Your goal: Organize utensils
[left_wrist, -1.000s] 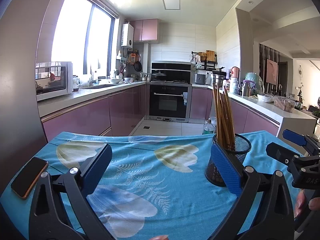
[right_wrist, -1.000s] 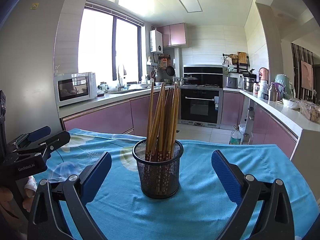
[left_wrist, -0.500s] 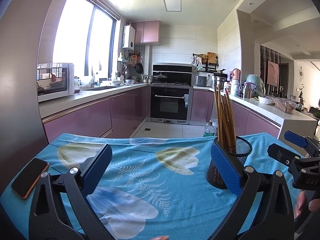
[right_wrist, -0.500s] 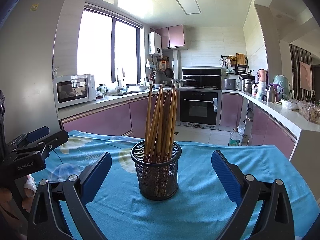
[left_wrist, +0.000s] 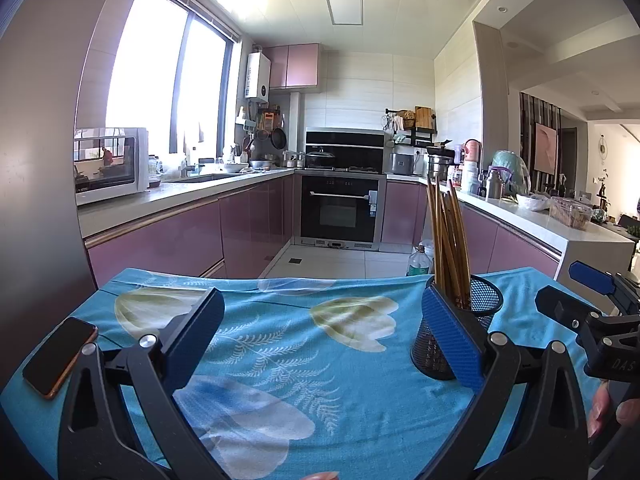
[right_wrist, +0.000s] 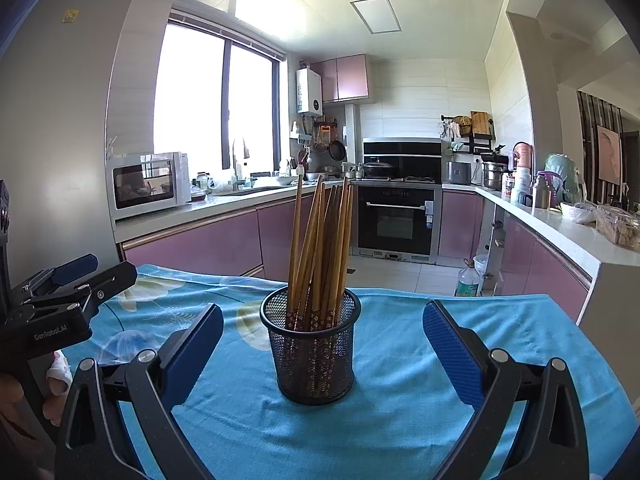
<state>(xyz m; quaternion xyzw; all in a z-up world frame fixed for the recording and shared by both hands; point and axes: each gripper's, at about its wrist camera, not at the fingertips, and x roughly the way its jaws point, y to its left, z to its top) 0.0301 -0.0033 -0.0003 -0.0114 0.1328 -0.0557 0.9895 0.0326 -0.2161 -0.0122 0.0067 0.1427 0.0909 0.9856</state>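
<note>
Jaws apart on both grippers, as a second ago; brown wooden chopsticks (right_wrist: pixel 320 248) stand gathered in black mesh cup (right_wrist: pixel 313 354); nothing shifted.

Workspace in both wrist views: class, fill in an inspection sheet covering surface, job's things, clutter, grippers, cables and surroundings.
Surface: table under a blue floral cloth.
Job's things: wooden chopsticks standing in a black mesh holder, upright on the cloth.
Clutter: phone near the cloth's left edge.
Grippers: left gripper and right gripper both open, holding nothing; the holder sits between the right one's fingers, untouched.
Cables: nothing seen.
Surroundings: kitchen with oven and microwave.
</note>
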